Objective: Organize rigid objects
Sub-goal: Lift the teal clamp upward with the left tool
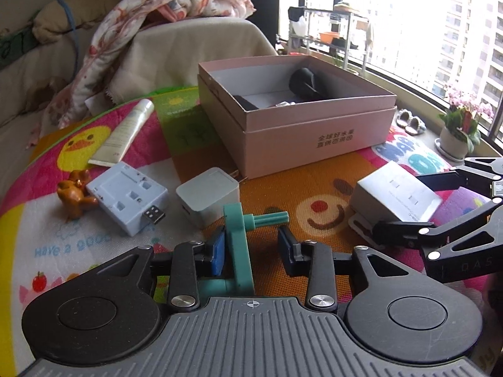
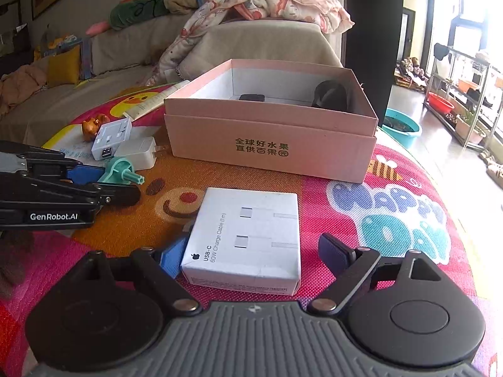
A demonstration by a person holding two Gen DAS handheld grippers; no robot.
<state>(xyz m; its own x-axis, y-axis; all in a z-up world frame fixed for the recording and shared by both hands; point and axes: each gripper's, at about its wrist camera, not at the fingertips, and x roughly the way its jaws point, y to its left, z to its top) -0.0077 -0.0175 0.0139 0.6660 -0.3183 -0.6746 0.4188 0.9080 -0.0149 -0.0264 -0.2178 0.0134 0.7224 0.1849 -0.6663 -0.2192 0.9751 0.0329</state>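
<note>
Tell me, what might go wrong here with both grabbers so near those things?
The left gripper is open, with only one pad beside the teal plastic part; closing could tip it rather than pinch it. The right gripper straddles the white cable box, touching only one side, so it may skid on the mat.

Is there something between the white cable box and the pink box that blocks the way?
Nothing visible does. Only bare mat lies between the white cable box and the pink box.
</note>
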